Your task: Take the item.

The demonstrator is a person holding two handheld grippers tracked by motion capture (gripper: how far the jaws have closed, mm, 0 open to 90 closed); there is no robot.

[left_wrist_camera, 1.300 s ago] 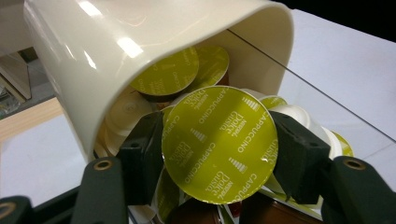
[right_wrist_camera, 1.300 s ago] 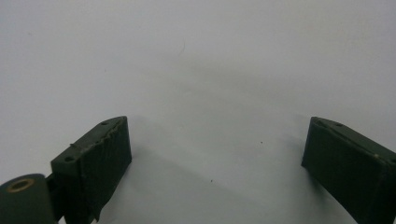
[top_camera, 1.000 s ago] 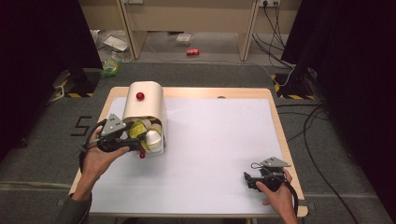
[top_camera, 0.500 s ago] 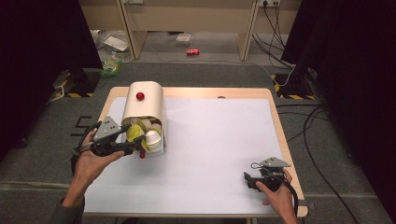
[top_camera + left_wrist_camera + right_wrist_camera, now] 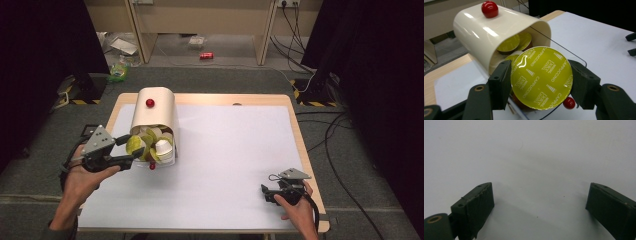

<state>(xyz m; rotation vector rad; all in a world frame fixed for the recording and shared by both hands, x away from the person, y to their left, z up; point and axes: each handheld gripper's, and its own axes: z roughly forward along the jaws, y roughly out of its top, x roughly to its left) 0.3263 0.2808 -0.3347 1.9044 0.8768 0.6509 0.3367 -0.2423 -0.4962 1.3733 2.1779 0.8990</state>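
— What is your left tool pinching?
— A round yellow-green coffee pod, just outside the cream plastic holder.
— And your right tool?
— Spread wide above the white tabletop.

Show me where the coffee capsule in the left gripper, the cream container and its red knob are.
coffee capsule (image 5: 541, 78), left gripper view, middle of its yellow-green foil lid.
cream container (image 5: 477, 32), left gripper view, curved outer wall.
red knob (image 5: 489, 9), left gripper view, its round top.

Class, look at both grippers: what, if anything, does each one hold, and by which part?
The left gripper grips a yellow-green coffee capsule by opposite edges of its round rim, in front of the cream dispenser. The right gripper is open over the table, holding nothing.
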